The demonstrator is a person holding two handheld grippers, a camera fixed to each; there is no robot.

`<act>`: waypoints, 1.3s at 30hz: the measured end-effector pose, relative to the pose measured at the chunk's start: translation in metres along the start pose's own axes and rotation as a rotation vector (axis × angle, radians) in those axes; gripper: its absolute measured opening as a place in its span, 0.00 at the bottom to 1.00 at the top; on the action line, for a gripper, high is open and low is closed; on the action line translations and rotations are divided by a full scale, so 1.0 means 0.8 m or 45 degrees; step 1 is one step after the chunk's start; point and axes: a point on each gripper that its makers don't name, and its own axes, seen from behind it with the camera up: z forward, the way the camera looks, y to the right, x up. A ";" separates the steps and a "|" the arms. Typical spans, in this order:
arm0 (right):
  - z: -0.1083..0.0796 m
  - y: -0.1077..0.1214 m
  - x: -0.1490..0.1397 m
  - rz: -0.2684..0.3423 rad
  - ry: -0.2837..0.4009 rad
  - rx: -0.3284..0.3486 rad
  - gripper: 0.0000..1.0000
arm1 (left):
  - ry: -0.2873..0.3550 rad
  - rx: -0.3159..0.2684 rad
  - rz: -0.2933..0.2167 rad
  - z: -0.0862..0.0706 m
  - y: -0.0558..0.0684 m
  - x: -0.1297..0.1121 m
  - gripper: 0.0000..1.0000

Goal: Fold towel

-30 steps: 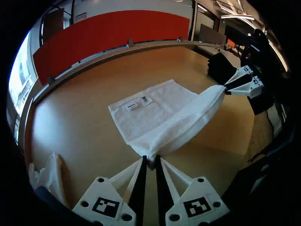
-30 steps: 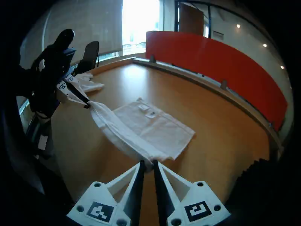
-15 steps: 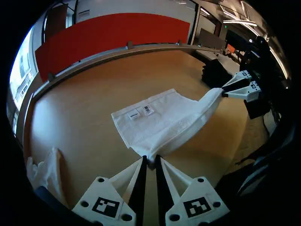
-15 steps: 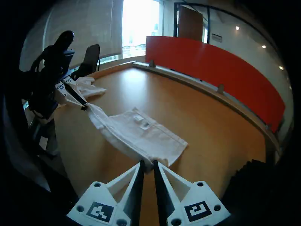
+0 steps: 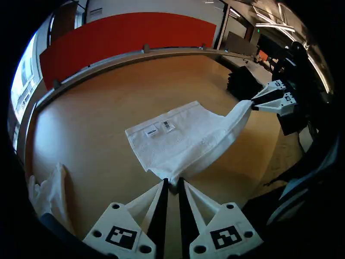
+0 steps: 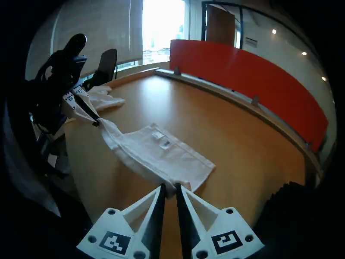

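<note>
In the left gripper view, the left gripper [image 5: 172, 183] is pinching the nearest corner of the towel [image 5: 181, 138]. Its fingers are drawn narrow, with only bunched white cloth between them. In the right gripper view, the right gripper [image 6: 170, 186] is gripping the towel corner nearest to it in the same way, fingers almost together and pressing on a fold of fabric.

The towel's edge between these two corners is hanging lifted off the wooden surface [image 5: 95, 116], sagging as a loose band from one gripper to the other. The rest of the towel is lying flat on the surface beyond that raised edge. Two small labels [image 5: 157, 128] are showing on the flat part, toward the towel's far side.

On the left gripper's side of the towel and well apart from it, a second, crumpled white cloth [image 6: 103, 97] is lying on the surface. On the right gripper's side of the towel, a dark stack [image 5: 241, 82] is sitting farther off, too dim to make out.

Behind the towel, a red partition [image 5: 125, 36] is running along the surface's far edge. Beyond the crumpled cloth, farther from the towel, a black chair [image 6: 103, 62] is standing before a bright window [image 6: 164, 26].
</note>
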 end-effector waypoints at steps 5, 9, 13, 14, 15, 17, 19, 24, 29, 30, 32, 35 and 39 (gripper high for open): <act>0.006 0.005 0.004 -0.004 -0.002 -0.002 0.18 | -0.004 0.008 -0.007 0.007 -0.007 0.003 0.16; 0.016 0.014 0.005 -0.017 -0.014 -0.009 0.18 | -0.009 0.017 -0.024 0.018 -0.015 0.008 0.16; 0.029 0.027 0.004 -0.027 -0.029 -0.022 0.18 | -0.014 0.021 -0.050 0.032 -0.023 0.015 0.16; 0.033 0.031 0.004 -0.029 -0.033 -0.026 0.18 | -0.014 0.022 -0.057 0.036 -0.025 0.017 0.16; 0.037 0.035 0.004 -0.031 -0.037 -0.030 0.18 | -0.015 0.023 -0.061 0.040 -0.028 0.019 0.16; 0.044 0.042 0.004 -0.032 -0.045 -0.038 0.18 | -0.018 0.024 -0.065 0.047 -0.032 0.023 0.16; 0.051 0.049 0.005 -0.029 -0.051 -0.044 0.18 | -0.026 0.025 -0.063 0.055 -0.037 0.025 0.16; 0.068 0.063 0.004 -0.012 -0.065 -0.053 0.18 | -0.045 0.039 -0.037 0.075 -0.051 0.033 0.16; 0.081 0.072 -0.001 0.007 -0.083 -0.060 0.18 | -0.067 0.042 -0.013 0.091 -0.059 0.037 0.16; 0.082 0.073 -0.003 0.010 -0.088 -0.060 0.18 | -0.072 0.041 -0.010 0.094 -0.060 0.037 0.16; 0.085 0.075 -0.006 0.015 -0.097 -0.058 0.18 | -0.079 0.039 -0.005 0.098 -0.062 0.037 0.16; 0.090 0.078 -0.011 0.022 -0.110 -0.055 0.18 | -0.088 0.037 0.000 0.105 -0.065 0.037 0.16; 0.099 0.082 -0.019 0.033 -0.130 -0.053 0.18 | -0.096 0.045 0.010 0.117 -0.069 0.035 0.17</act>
